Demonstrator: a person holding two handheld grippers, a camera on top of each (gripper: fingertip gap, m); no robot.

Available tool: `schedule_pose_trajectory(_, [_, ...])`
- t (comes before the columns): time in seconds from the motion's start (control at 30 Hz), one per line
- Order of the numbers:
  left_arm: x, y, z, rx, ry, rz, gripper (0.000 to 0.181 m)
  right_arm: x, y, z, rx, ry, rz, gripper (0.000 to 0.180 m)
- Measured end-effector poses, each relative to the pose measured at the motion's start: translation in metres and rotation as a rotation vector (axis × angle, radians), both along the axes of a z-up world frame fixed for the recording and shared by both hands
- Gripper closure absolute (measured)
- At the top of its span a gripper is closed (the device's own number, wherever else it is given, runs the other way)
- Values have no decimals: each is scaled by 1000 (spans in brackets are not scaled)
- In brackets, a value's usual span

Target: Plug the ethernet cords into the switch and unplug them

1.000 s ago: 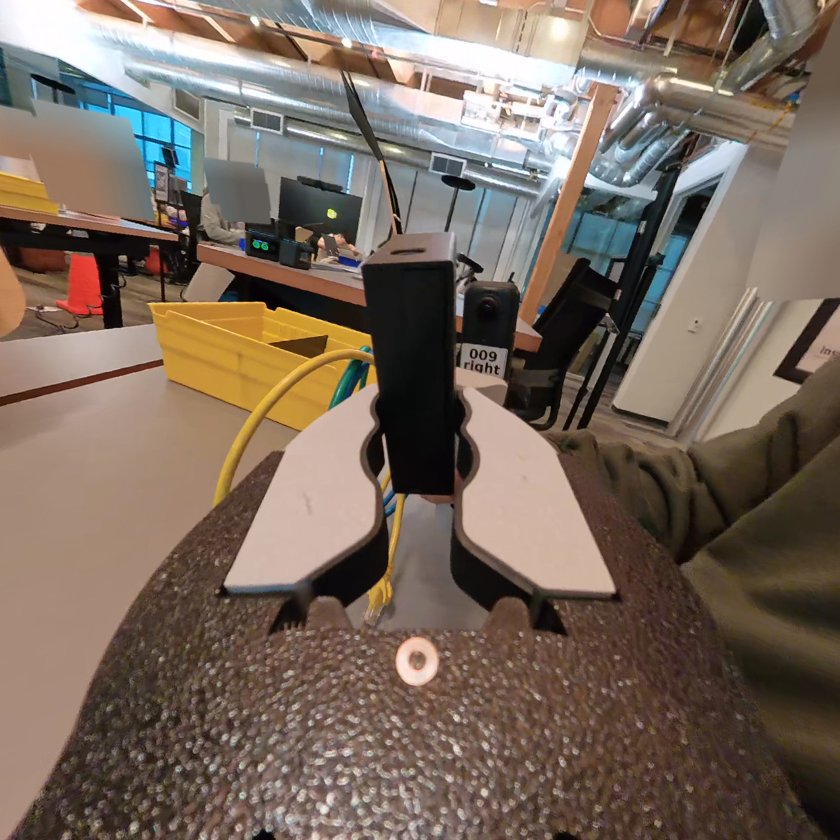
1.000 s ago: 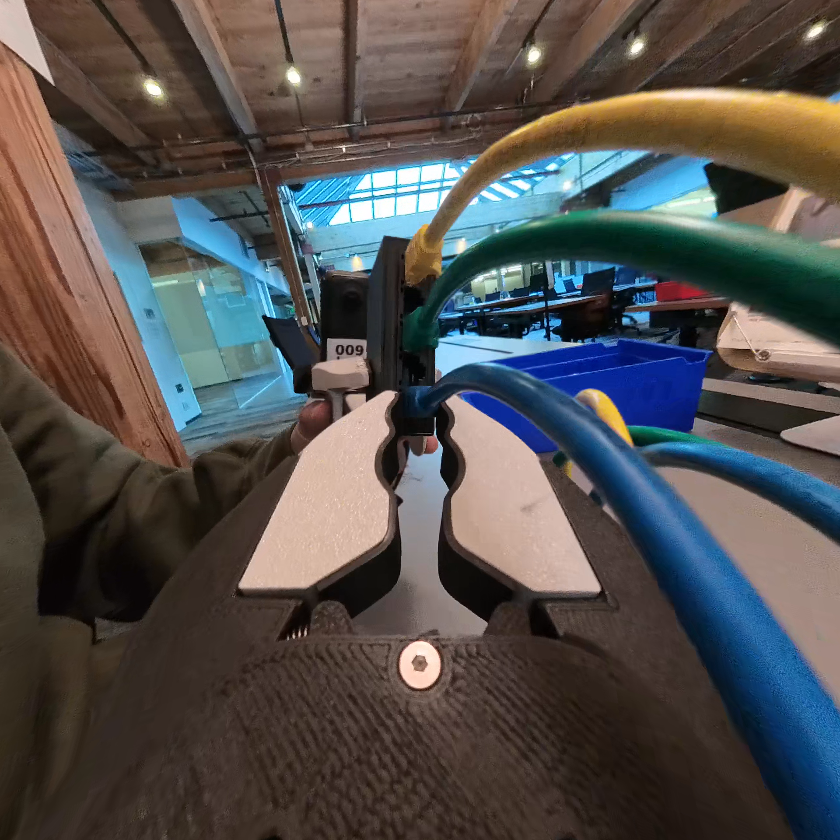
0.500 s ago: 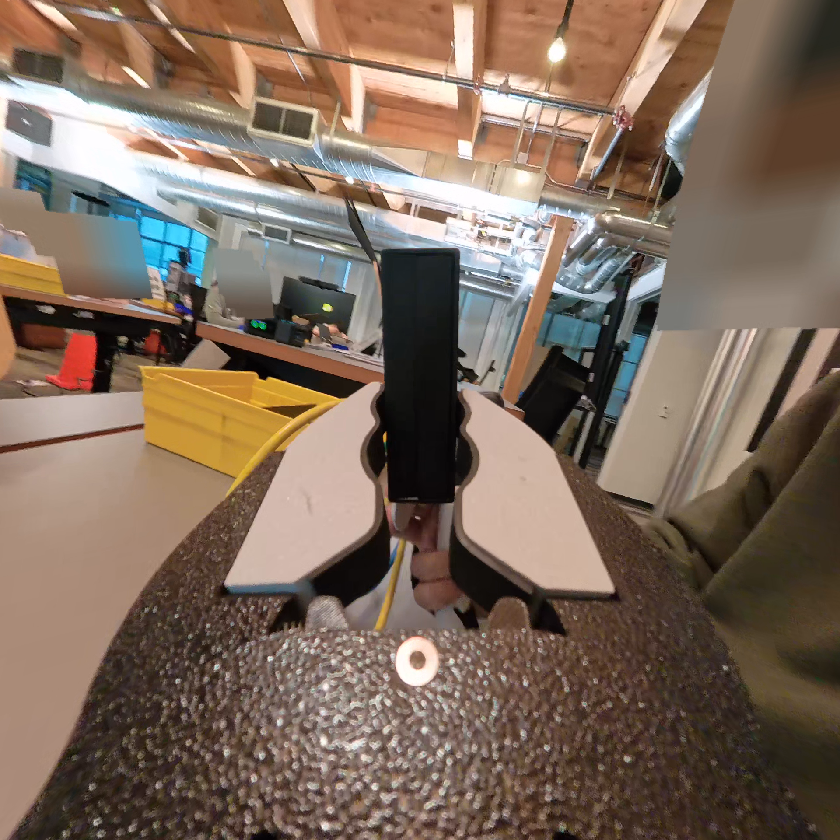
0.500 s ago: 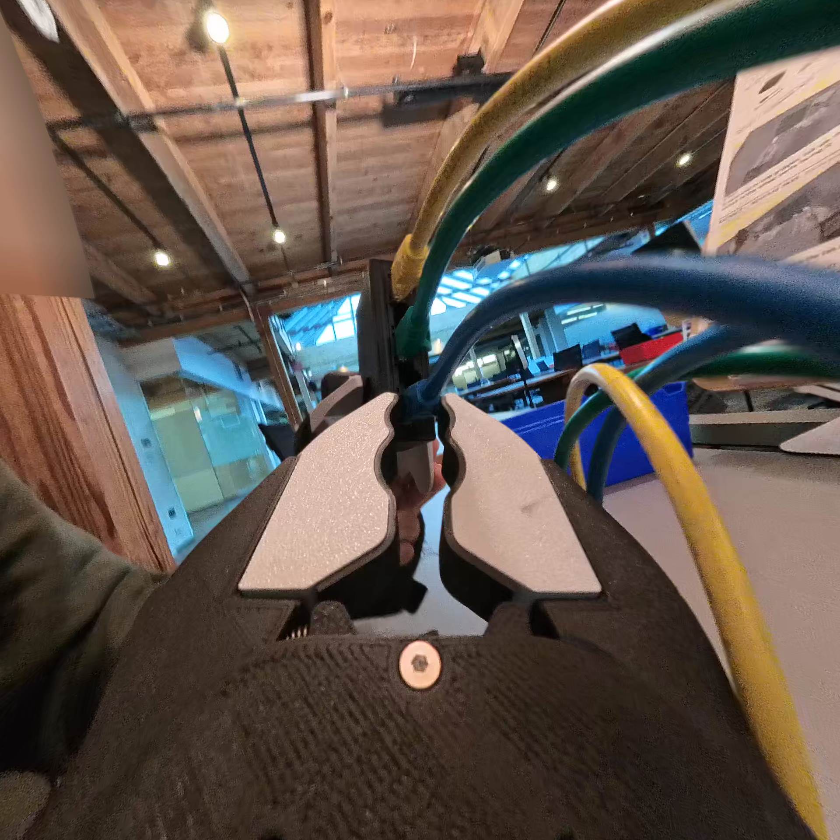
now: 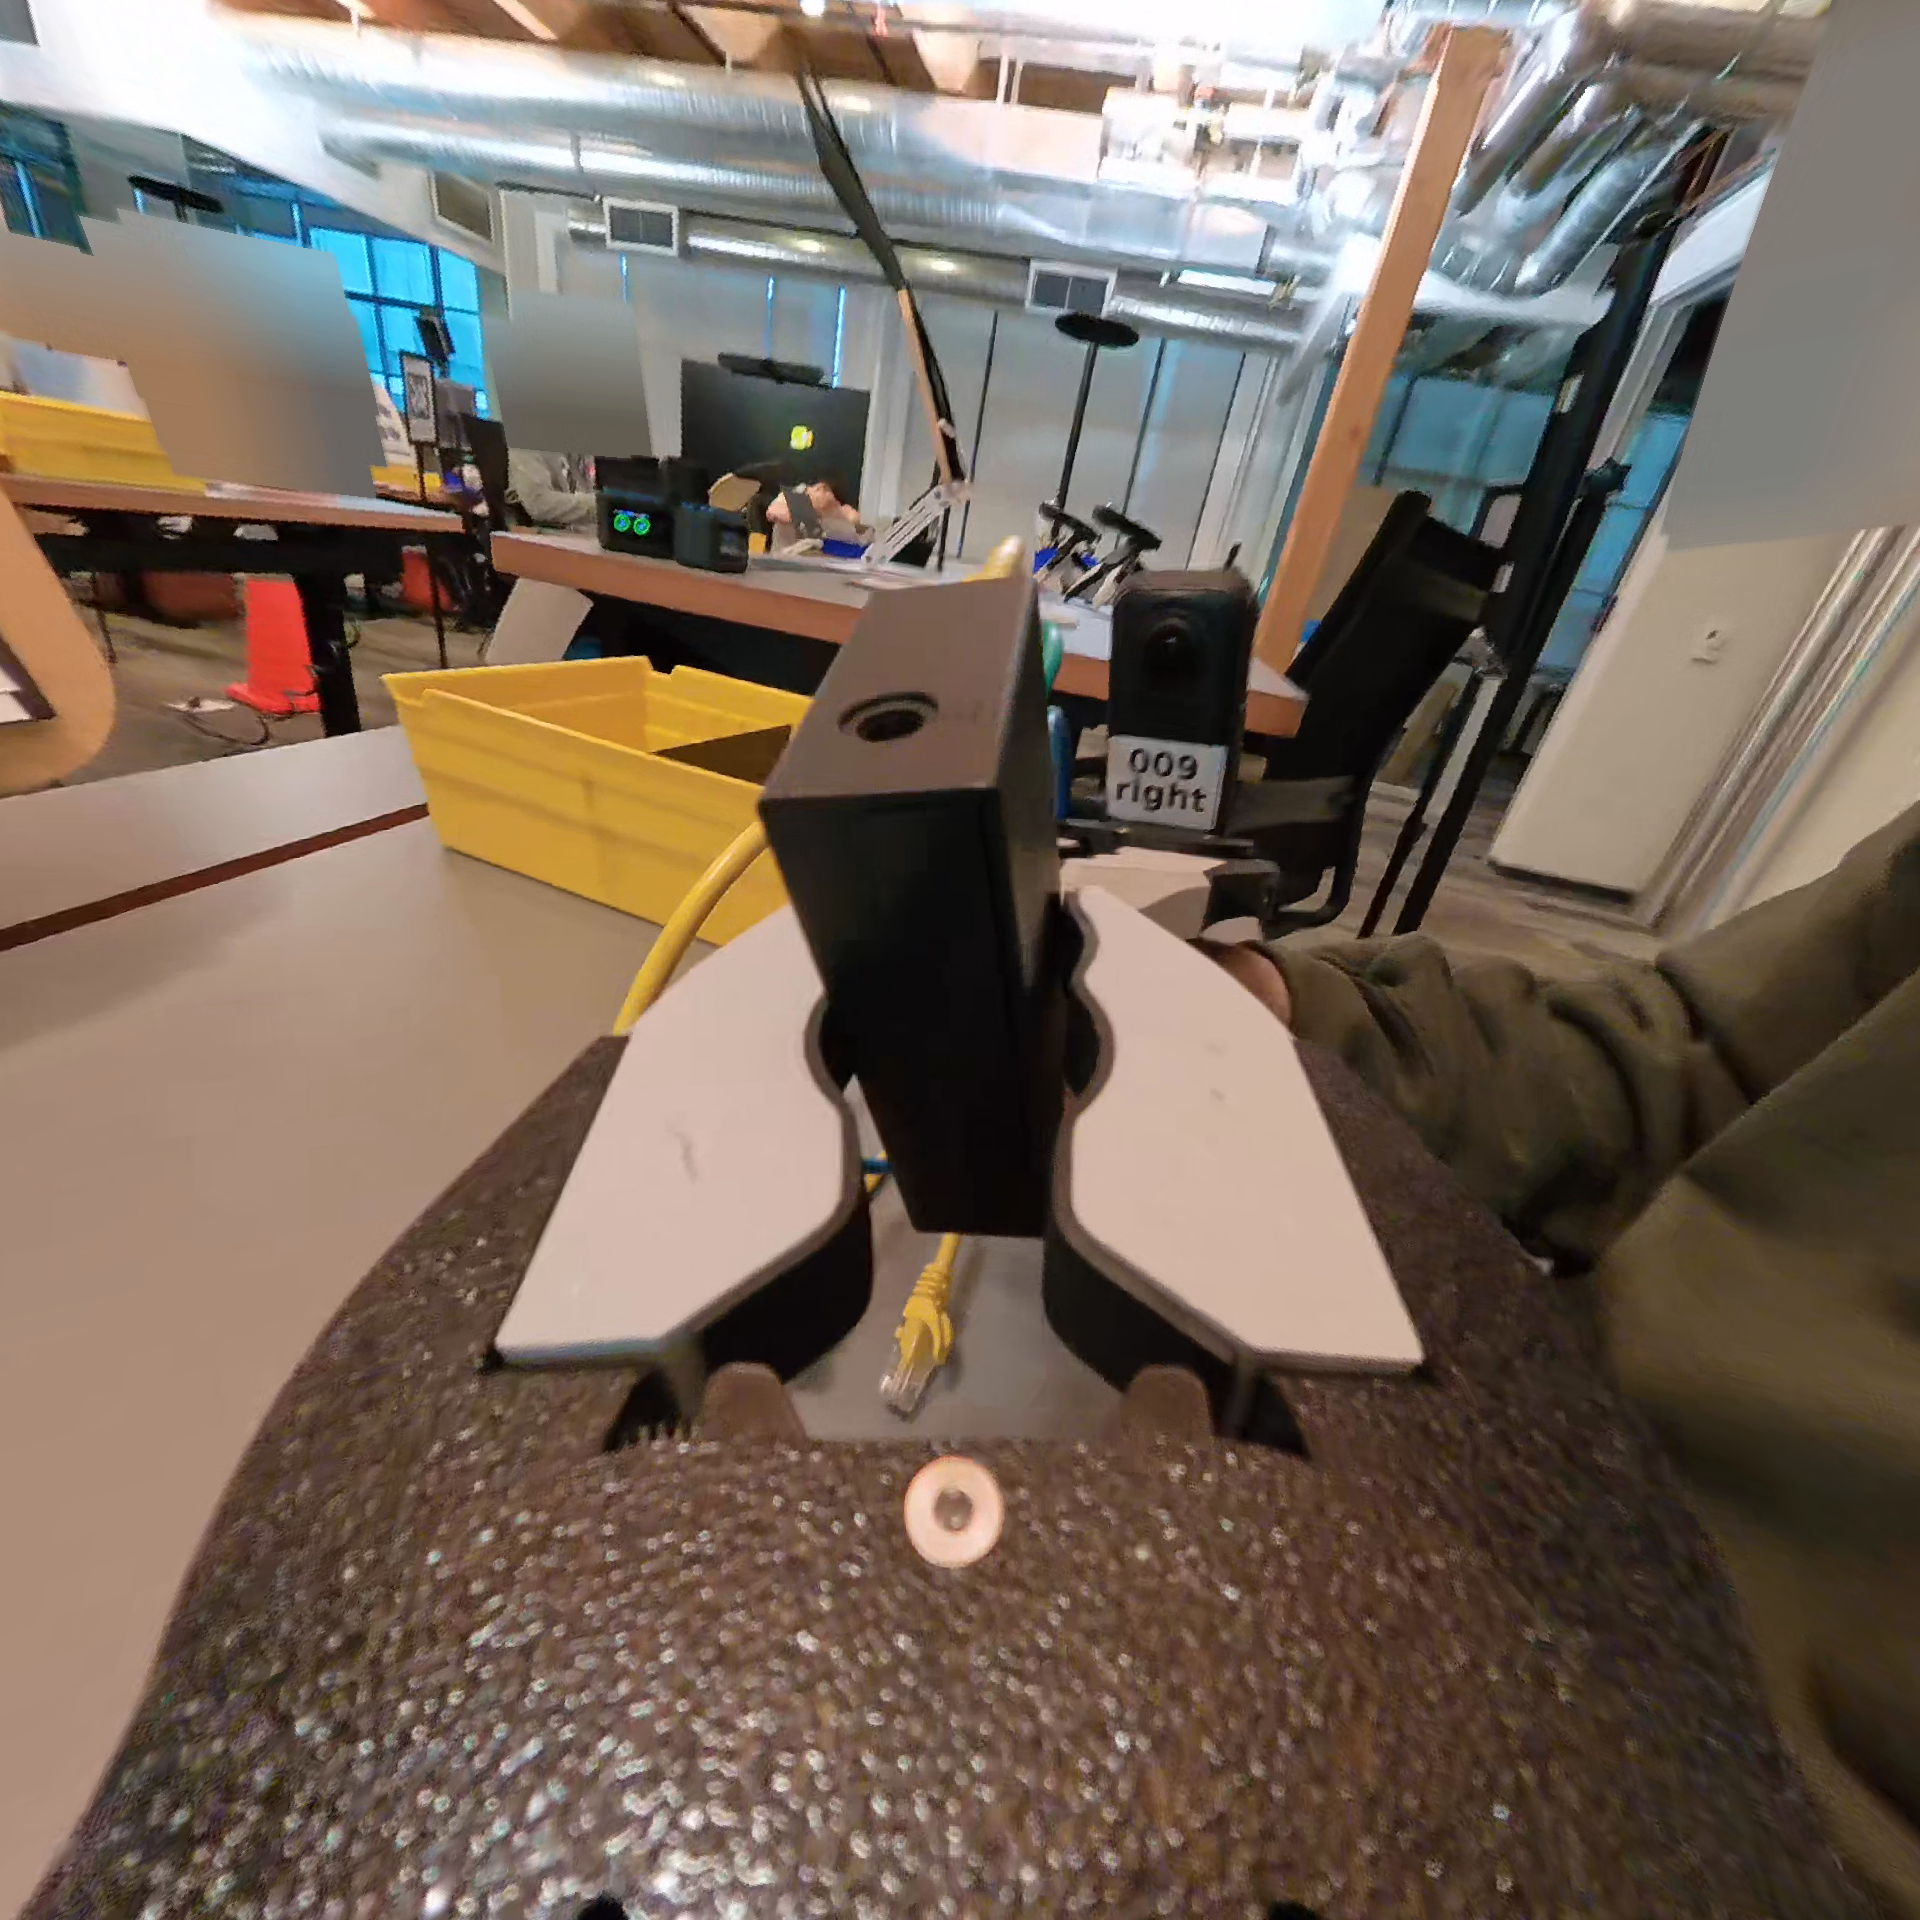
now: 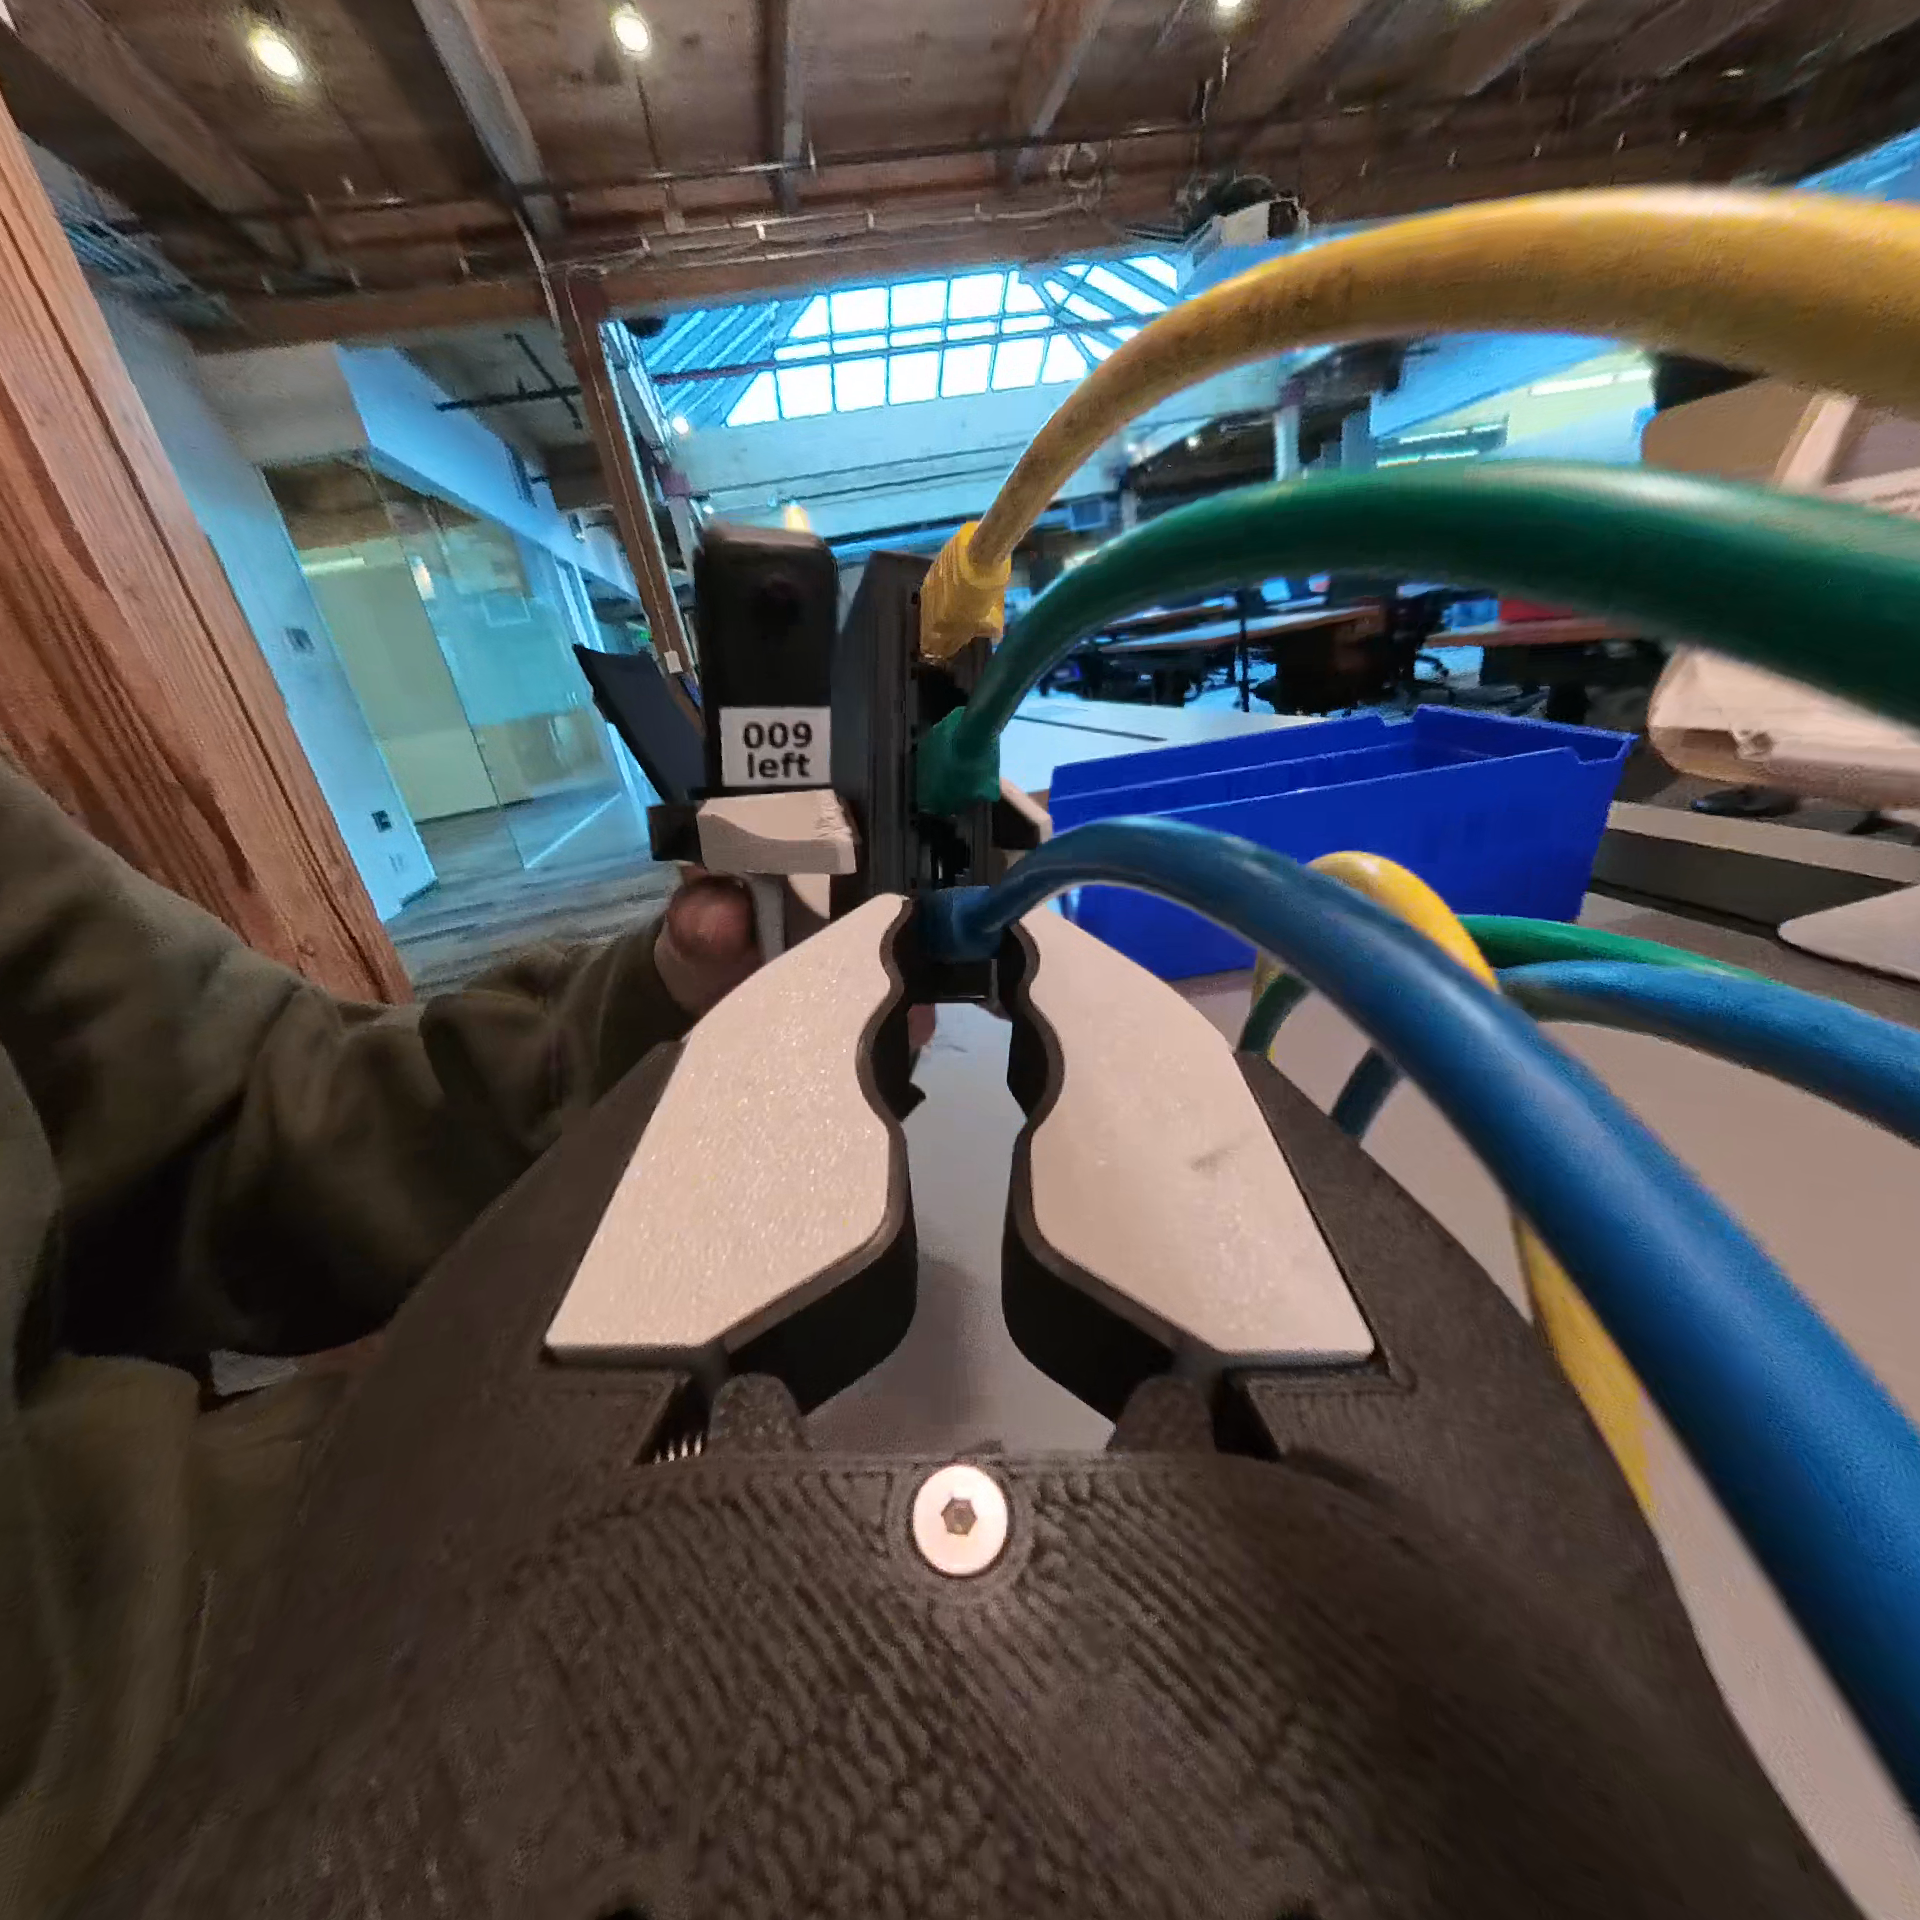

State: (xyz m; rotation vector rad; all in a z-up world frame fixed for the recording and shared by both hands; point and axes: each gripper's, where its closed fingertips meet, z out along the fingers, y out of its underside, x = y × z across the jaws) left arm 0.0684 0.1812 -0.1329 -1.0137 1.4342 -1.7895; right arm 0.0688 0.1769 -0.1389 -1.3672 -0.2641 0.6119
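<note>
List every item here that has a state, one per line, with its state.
switch: held on end, off the table, by the left gripper
yellow cord: plugged in, topmost
green cord: plugged in, middle
blue cord: plugged in, lowest, its plug pinched by the right gripper
loose yellow plug: unplugged, lying on the table

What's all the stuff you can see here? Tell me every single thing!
Black box-shaped switch: one, upright, clamped in the left tool.
Yellow ethernet cord: one, plugged in topmost; its other plug lies on the table.
Green ethernet cord: one, plugged in below the yellow.
Blue ethernet cord: one, lowest plug, pinched by the right tool.
Yellow plastic bin: one, on the table behind the switch.
Blue plastic bin: one, on the table beyond the cords.
Grey table: one, underneath.
Left tool: shut on switch.
Right tool: shut on blue plug.
Olive sleeves: two.
</note>
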Motion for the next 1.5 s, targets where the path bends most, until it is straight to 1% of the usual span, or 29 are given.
schedule_pose_trajectory(0.13, [1, -3, -4, -39, 23, -41, 149, 4, -2, -2, -19, -2, 13, 165])
schedule_pose_trajectory(0.33, [0, 1, -11, -7, 59, -42, 151, 17, -5, 1, -26, 27, -1, 165])
schedule_pose_trajectory(0.47, [1, -3, -18, 37, 91, -41, 151, 16, -6, -2, -46, 22, 24, 165])
schedule_pose_trajectory(0.63, [4, -5, -20, 17, 121, -56, 153, 19, -6, -3, -40, 24, 21, 165])
schedule_pose_trajectory(0.73, [6, -3, -23, -29, 139, -61, 153, 21, -3, -4, -48, 49, 2, 165])
schedule_pose_trajectory(0.83, [10, -2, -22, -114, 140, -55, 153, 26, -2, -3, -39, 104, -12, 165])
schedule_pose_trajectory(0.97, [11, 1, -14, -257, 114, -66, 153, 28, 1, 0, 7, 215, -39, 165])
schedule_pose_trajectory(1.03, [11, 4, -13, -297, 113, -74, 153, 27, 3, -1, 17, 263, -44, 165])
schedule_pose_trajectory(1.33, [15, 1, -19, -288, 122, -60, 154, 34, 4, 0, 88, 392, -87, 166])
schedule_pose_trajectory(1.5, [15, 1, -18, -284, 120, -55, 153, 33, 4, 0, 51, 325, -99, 166])
